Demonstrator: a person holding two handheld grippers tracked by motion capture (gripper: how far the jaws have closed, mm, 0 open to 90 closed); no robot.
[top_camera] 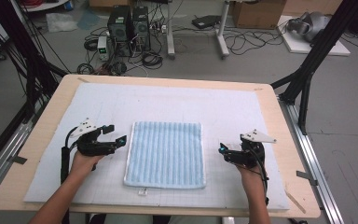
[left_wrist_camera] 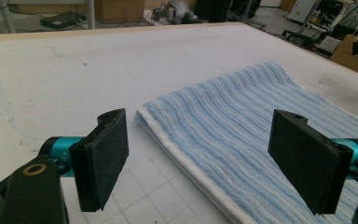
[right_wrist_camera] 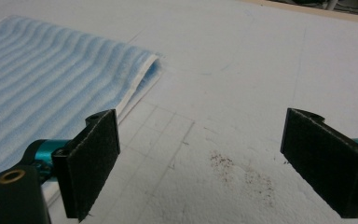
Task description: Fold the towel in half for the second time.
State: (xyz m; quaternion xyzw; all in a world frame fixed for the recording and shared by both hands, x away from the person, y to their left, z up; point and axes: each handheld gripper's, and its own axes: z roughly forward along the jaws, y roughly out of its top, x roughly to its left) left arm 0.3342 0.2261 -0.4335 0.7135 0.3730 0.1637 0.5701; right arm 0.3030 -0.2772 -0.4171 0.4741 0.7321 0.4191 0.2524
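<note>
A folded light-blue striped towel (top_camera: pixel 165 154) lies flat in the middle of the white mat (top_camera: pixel 98 102). My left gripper (top_camera: pixel 115 134) is held just off the towel's left edge, open, with nothing between its pads. In the left gripper view the towel (left_wrist_camera: pixel 242 126) lies ahead and to the right, its white-hemmed corner between the spread jaws of the gripper (left_wrist_camera: pixel 200 135). My right gripper (top_camera: pixel 223 153) hovers off the towel's right edge, also open and holding nothing. In the right gripper view the gripper (right_wrist_camera: pixel 204 135) frames bare mat, with the towel (right_wrist_camera: pixel 51 79) off to the left.
The mat covers a wooden table (top_camera: pixel 279 116) with bare mat on both sides of the towel. Black frame posts (top_camera: pixel 307 70) stand at the table's far corners. Computer towers (top_camera: pixel 128 25) and tangled cables sit on the floor beyond. A dark speckled stain (right_wrist_camera: pixel 242 170) marks the mat.
</note>
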